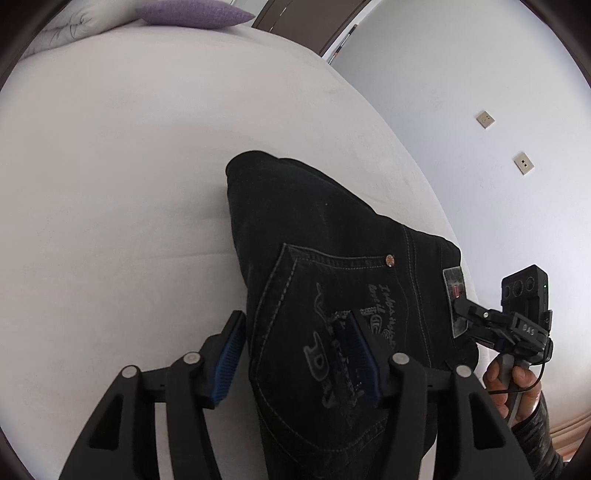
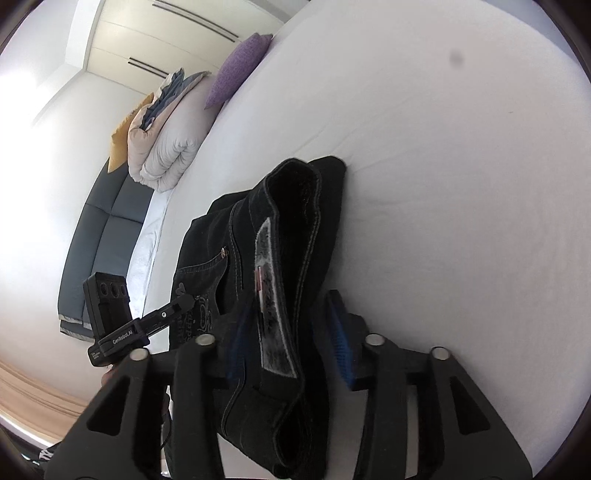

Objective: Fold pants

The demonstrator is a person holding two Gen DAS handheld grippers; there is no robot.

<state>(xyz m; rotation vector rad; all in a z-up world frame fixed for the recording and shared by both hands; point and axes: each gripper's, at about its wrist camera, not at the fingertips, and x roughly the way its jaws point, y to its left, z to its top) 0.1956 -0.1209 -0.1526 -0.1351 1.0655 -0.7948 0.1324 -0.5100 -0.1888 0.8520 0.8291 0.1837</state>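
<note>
Left wrist view first: the black pants (image 1: 332, 258) are lying on the white bed (image 1: 129, 166), already bundled down to a compact shape, with the back pocket and its embroidery facing up. The left gripper (image 1: 295, 354) has its fingers (image 1: 229, 354) spread apart around the near side edge of the pants. One blue pad sits off the fabric on the sheet side, the other rests on the pocket, so nothing is pinched there. Over at the waistband, the right gripper (image 1: 461, 308) reaches in by the label patch, but from here nobody could say whether it's clamped or loose. A purple pillow (image 1: 195, 14) sits at the far end of the bed.

Right wrist view: this one looks straight along the waistband end of the pants (image 2: 288, 258), and the layers stand up as a thick, loose roll between the two blue pads. The right gripper (image 2: 288, 339) looks spread wider than the bundle, with a gap on the right pad's side, so it reads as released. The left gripper (image 2: 184, 304) pokes in at the pocket side. A rolled duvet (image 2: 170, 147) lies by the pillows.

What could go wrong: that waistband stack is bulky and stiff, so a bite on only the top layers would let the lower ones sag and the fold spring open. With the left pad sitting on the pocket, closing there might just bunch the denim instead.
</note>
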